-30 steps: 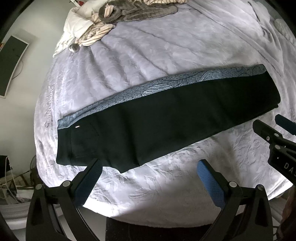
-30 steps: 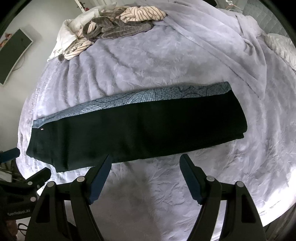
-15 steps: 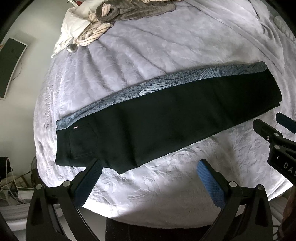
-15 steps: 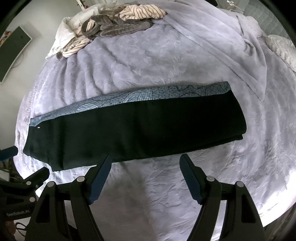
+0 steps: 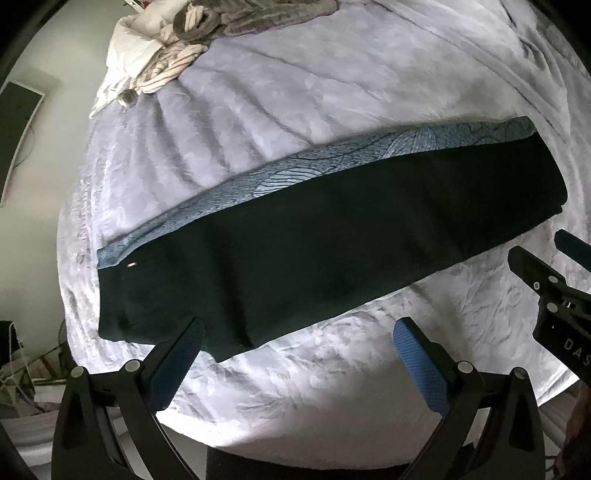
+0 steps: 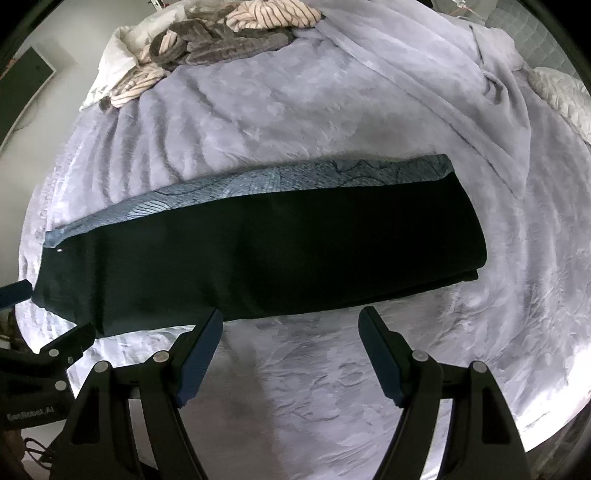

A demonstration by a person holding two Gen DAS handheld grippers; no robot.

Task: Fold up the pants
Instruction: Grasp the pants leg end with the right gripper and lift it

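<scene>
Black pants (image 5: 325,243) with a blue patterned side stripe lie flat, one leg folded over the other, across the lavender bed; they also show in the right wrist view (image 6: 258,258). The waist end is at the left, the hems at the right. My left gripper (image 5: 299,328) is open and empty, just in front of the pants' near edge by the waist end. My right gripper (image 6: 291,317) is open and empty, at the near edge around the middle. Each gripper shows at the edge of the other's view.
The lavender bedspread (image 6: 295,103) is wrinkled. A pile of striped and grey clothes (image 6: 221,33) lies at the far left corner of the bed. A pillow (image 6: 565,96) lies at the far right. The bed's near edge (image 5: 295,443) runs right below the grippers.
Both grippers have moved a little closer to the pants' near edge. The pants have not moved. Both grippers stay open.
</scene>
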